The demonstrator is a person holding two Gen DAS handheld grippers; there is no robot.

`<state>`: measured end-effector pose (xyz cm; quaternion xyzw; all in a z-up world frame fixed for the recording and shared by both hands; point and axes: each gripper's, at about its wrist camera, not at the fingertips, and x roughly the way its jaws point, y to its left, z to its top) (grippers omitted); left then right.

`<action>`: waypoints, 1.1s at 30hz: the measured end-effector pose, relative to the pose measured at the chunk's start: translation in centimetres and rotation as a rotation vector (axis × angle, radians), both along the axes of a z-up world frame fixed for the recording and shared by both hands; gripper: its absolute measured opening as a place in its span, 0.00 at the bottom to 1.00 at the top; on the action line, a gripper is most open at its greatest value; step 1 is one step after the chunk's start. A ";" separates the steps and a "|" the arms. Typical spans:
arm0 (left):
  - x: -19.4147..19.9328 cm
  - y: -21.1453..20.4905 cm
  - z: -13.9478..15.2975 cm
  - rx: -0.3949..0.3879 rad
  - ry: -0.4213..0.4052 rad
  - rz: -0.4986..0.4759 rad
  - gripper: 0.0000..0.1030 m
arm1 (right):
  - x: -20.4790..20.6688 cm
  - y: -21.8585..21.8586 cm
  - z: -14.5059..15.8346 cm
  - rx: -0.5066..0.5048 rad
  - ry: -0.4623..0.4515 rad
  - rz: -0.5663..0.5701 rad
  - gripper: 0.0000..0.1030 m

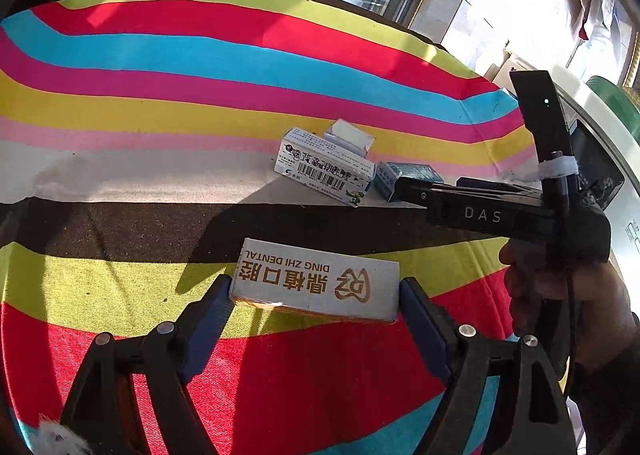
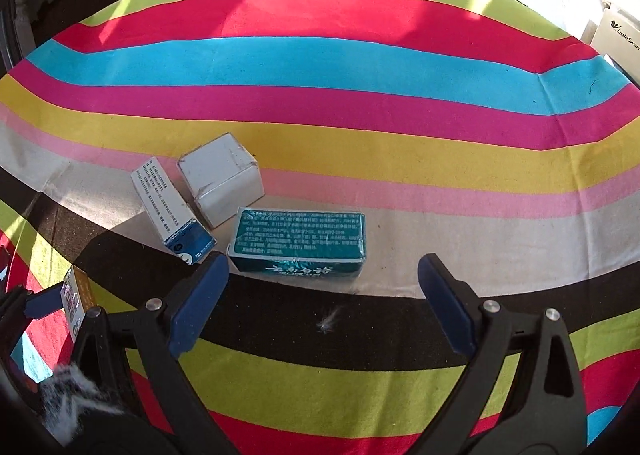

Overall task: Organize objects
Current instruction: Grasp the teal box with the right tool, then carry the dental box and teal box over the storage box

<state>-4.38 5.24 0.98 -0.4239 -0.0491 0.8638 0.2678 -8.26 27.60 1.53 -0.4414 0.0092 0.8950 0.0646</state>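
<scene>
Landmark for this entry: the teal rectangular cardboard box with white print (image 2: 298, 241), lying flat on the cream band of the striped cloth (image 2: 360, 63).

Left gripper (image 1: 316, 293): blue pads clamped on the short ends of a flat white cardboard box printed "DING ZHI DENTAL" in gold (image 1: 318, 279). The box sits level between the pads, on the near side of the teal box, over the green and red stripes. Cannot tell whether it is lifted or touching the cloth. Gripping end to end leaves the broad face free, so it looks ready to be set down flat beside the others.

Right gripper (image 2: 322, 267): fingers wide apart, nothing between them. Left pad (image 2: 200, 295) just beside the teal box's near-left corner; contact not resolvable. The teal box lies ahead of the gap, not within it.

Grouping: a long white box with a blue end panel (image 2: 170, 207) lies just left of the teal box, and a plain white cube-like carton (image 2: 222, 179) just behind it, the three close together.

Judgement: boxes are being gathered into one cluster; the dental box is the remaining piece.
</scene>
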 end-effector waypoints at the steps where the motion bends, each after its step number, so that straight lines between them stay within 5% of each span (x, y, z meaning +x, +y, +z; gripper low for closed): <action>1: 0.0 0.0 0.0 0.001 -0.001 0.000 0.81 | -0.2 0.1 0.0 -0.005 -0.004 -0.008 0.94; 15: -0.1 0.3 0.0 -0.021 0.004 0.006 0.81 | -2.1 -0.4 -0.6 -0.031 -0.030 -0.073 0.93; 18: -0.1 0.4 0.0 -0.033 0.007 0.006 0.81 | -2.5 -0.5 -1.3 -0.035 -0.059 -0.087 0.74; 21: -0.1 0.6 0.0 -0.048 0.011 0.006 0.81 | -2.0 -0.6 -1.1 -0.030 -0.051 -0.092 0.74; 33: 2.7 1.7 0.1 -0.055 -0.010 -0.030 0.81 | 8.1 -0.6 -0.5 -0.013 -0.071 -0.097 0.74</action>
